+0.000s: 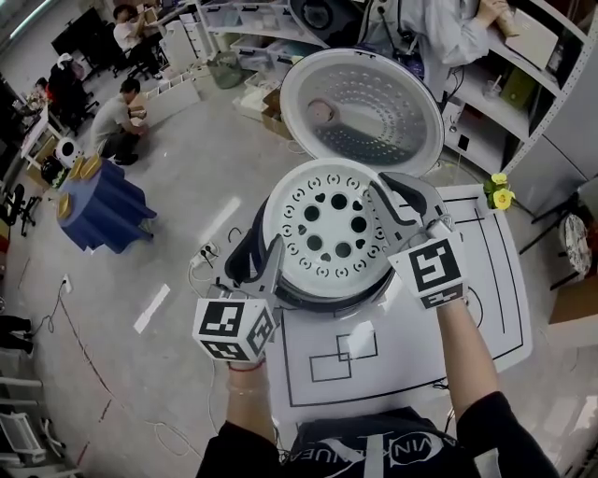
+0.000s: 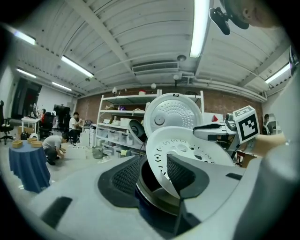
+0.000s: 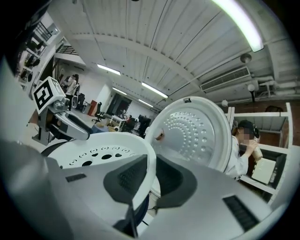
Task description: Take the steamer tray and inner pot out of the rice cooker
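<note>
The rice cooker stands with its lid swung up at the back. The white perforated steamer tray sits tilted over the inner pot, raised on its right side. My right gripper is shut on the tray's right rim; in the right gripper view the thin rim is pinched between the pads of the right gripper. At the cooker's left side my left gripper is open. In the left gripper view the tray's edge and the pot's rim lie between the jaws of the left gripper.
The cooker rests on a white mat with black outlines. Yellow flowers sit at the mat's far right corner. A person stands behind the lid near shelves. A blue-draped table and people crouching are on the floor to the left.
</note>
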Demonstrator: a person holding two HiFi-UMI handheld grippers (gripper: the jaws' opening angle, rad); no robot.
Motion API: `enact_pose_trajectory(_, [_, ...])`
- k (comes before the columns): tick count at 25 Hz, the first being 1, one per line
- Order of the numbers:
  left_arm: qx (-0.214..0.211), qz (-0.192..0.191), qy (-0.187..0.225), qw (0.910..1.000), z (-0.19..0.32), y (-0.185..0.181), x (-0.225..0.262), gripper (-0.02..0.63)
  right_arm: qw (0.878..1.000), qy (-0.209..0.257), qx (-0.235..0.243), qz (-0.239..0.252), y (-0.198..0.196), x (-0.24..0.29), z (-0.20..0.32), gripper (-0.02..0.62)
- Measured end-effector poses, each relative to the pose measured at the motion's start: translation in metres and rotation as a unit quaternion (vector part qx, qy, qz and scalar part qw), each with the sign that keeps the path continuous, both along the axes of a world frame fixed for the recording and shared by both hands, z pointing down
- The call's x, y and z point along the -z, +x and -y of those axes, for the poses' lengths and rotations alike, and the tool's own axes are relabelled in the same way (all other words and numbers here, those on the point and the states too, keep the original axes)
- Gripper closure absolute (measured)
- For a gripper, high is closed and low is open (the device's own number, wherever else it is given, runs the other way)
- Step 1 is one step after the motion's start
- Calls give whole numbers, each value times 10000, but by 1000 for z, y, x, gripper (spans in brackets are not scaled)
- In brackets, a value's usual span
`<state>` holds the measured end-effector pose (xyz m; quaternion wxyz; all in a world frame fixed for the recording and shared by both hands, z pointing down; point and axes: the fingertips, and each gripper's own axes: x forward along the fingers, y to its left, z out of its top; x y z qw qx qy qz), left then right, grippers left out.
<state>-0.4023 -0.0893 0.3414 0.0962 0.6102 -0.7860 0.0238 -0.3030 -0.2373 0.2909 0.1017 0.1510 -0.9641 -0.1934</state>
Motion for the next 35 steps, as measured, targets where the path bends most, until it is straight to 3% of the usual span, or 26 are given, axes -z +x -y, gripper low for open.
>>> enact_pose_trajectory(4, [-59,5,-191,9998,2,8,-6,453,9988,-39,63,489,13,10,-10,540])
enact_pose_trajectory(7, [92,189,-243,9995,0,12,-2,489,9968,-74,50,797,22,18,-18,541])
enact_pose_trajectory(16, [64,185,180,9996,4,25,29,512,9912,-352,-63,1278,48,44,-18,545])
enact_pose_trajectory(20, [-18,184,388,9991,-1,28,41,519,9898,-118,-123,1411,56,54,-26,545])
enact_pose_trajectory(29, [-740,235,749,9942,41,95,71,526,9823,-64,-828,1681,140,68,2,546])
enact_pose_trajectory(35, [-1502,121,881,9847,79,154,84,530,9722,5,-1558,1749,213,72,23,546])
